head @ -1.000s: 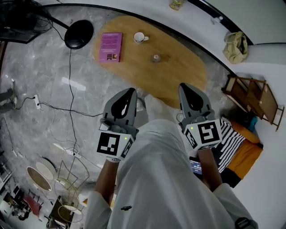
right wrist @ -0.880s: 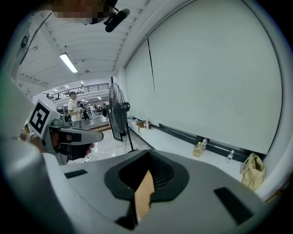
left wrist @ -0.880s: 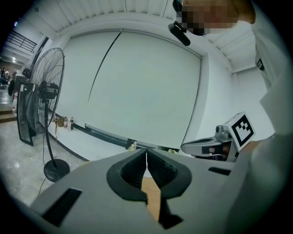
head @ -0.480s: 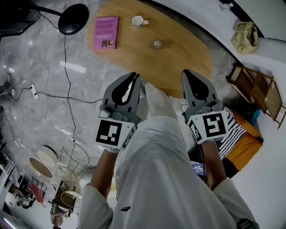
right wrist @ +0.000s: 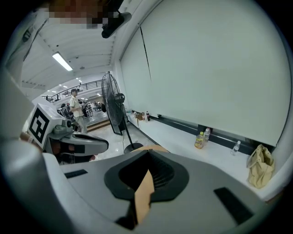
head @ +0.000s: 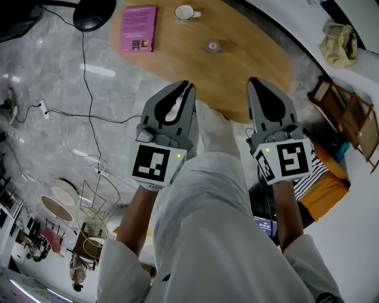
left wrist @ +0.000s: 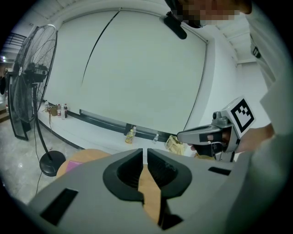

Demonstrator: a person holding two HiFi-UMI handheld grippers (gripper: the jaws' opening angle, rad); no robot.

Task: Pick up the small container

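The small container point(head: 212, 45) is a little round pot standing on the oval wooden table point(head: 249, 65), right of a white cup point(head: 186, 12) and a pink book point(head: 138, 28). My left gripper point(head: 188, 87) is shut and empty, and its tips hang over the table's near edge. To its right my right gripper point(head: 254, 81) is also shut and empty, pointing at the same edge. Both are well short of the container. In the left gripper view the jaws point(left wrist: 145, 150) meet with table wood behind them. In the right gripper view the right gripper point(right wrist: 147, 152) looks the same.
A standing fan with a black round base point(head: 95, 12) is left of the table, and cables point(head: 89, 118) trail over the marble floor. A beige bag point(head: 339, 44) and a wooden rack point(head: 349, 118) stand at the right. Wire baskets point(head: 95, 201) sit at lower left.
Both grippers have advanced toward the table's near edge and dipped lower. The table now lies nearer the top of the head view. Both pairs of jaws stay closed.
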